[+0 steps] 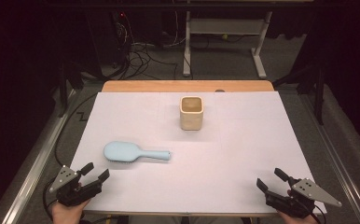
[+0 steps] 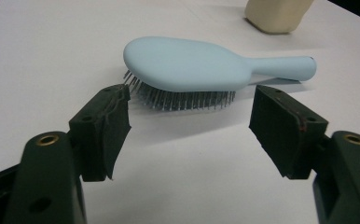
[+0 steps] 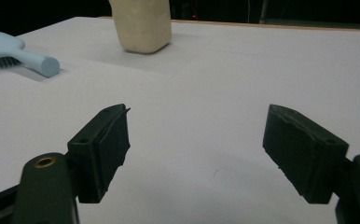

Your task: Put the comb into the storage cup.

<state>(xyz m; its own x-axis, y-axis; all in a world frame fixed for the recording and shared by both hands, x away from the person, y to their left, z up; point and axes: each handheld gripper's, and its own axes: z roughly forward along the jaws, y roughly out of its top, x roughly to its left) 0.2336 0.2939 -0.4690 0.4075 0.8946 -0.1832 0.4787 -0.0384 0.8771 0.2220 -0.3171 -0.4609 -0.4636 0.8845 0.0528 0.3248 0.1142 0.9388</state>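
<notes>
Brush (image 1: pixel 134 152) lies untouched at lower left of the bench (image 1: pixel 243 154); I hold both tools, left (image 1: pixel 93 172) and right (image 1: pixel 270 179), open and empty, nothing begun.

hairbrush (image 1: pixel 136 152) on table (image 1: pixel 243 154) | cup (image 1: pixel 191 112) behind, right

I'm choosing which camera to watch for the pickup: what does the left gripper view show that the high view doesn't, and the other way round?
The left gripper view shows the hairbrush lying bristles down, just beyond the open left gripper. The high view takes in the whole table, the open right gripper at its near right corner, and the beige cup's open top. Both show the blue brush, the cup and the left gripper.
</notes>
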